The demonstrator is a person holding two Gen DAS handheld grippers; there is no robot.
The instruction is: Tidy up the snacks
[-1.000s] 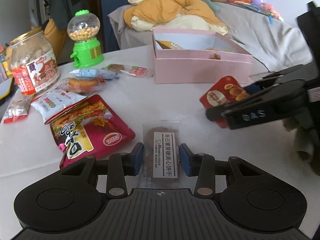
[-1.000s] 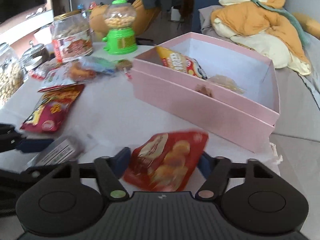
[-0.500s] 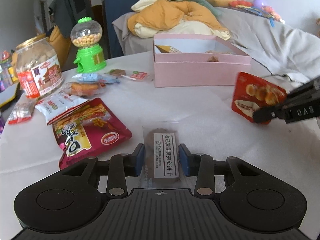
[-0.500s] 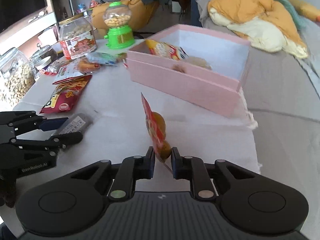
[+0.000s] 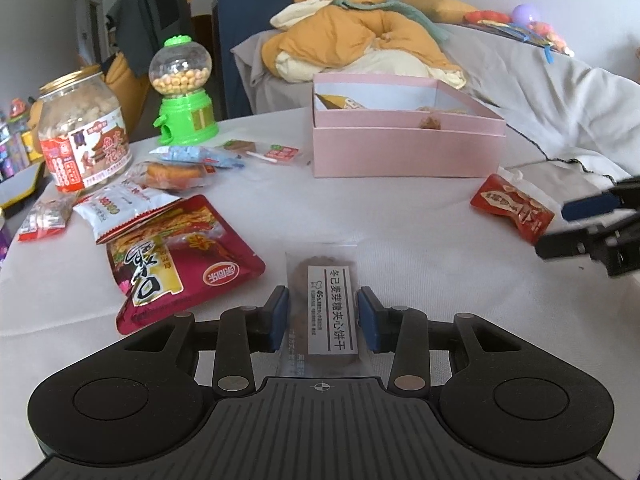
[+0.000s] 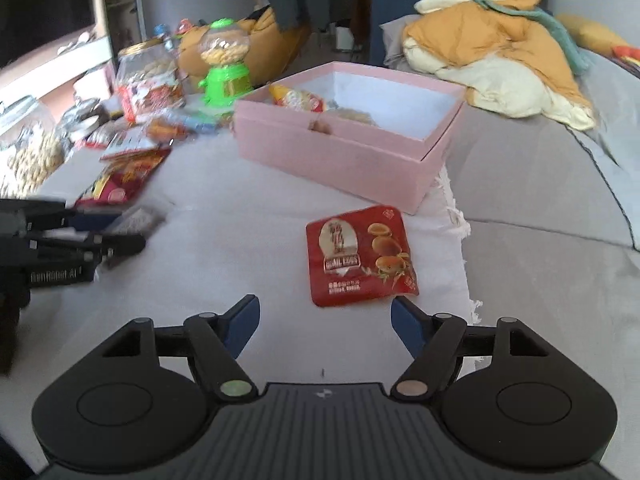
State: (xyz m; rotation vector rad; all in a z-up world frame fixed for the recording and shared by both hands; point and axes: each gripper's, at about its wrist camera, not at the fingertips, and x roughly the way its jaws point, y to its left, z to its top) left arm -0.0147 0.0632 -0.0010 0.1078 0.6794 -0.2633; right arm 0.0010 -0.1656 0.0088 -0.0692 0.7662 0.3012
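Right claw (image 6: 323, 322) opening, empty; quail-egg packet (image 6: 360, 254) dropped at 12 o'clock, short of box (image 6: 340, 160). Left claw (image 5: 323, 318) straddles biscuit (image 5: 326, 312); contact unclear.

A red quail-egg packet (image 6: 360, 254) lies flat, face up, on the white-covered bench (image 6: 248, 240), just before the open pink box (image 6: 352, 152). A clear-wrapped biscuit pack (image 5: 325, 312) with a white label lies flat near a crimson snack bag (image 5: 176, 260).

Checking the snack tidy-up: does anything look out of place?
Yes: the red quail-egg packet lies loose on the cloth outside the pink box, ahead of the opening, empty right gripper.
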